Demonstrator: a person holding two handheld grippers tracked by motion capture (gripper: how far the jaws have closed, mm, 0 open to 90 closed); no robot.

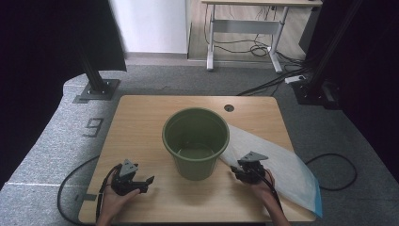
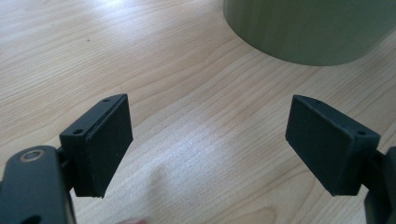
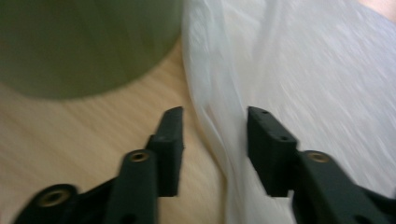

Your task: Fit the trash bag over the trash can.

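A green plastic bucket [image 1: 195,165] stands upright at the middle of the wooden table [image 1: 141,122]. Beside it, on the right, lies a flat white translucent bag [image 1: 282,165]. My left gripper [image 1: 148,184] rests low on the table at the front left, jaws wide open and empty, pointing toward the bucket [image 2: 308,28]. In its own view the left gripper [image 2: 208,135] has bare wood between the pads. My right gripper [image 1: 235,170] sits at the bucket's right foot. In the right gripper view, its jaws [image 3: 215,126] stand apart over the bag's [image 3: 317,70] near edge, which runs between them without being pinched, and the bucket [image 3: 84,46] is at the upper left.
The bag hangs over the table's right edge. A small round hole [image 1: 229,108] is in the tabletop behind the bucket. Cables trail from both grippers off the front corners. Black frame posts [image 1: 96,77] stand on the floor behind the table.
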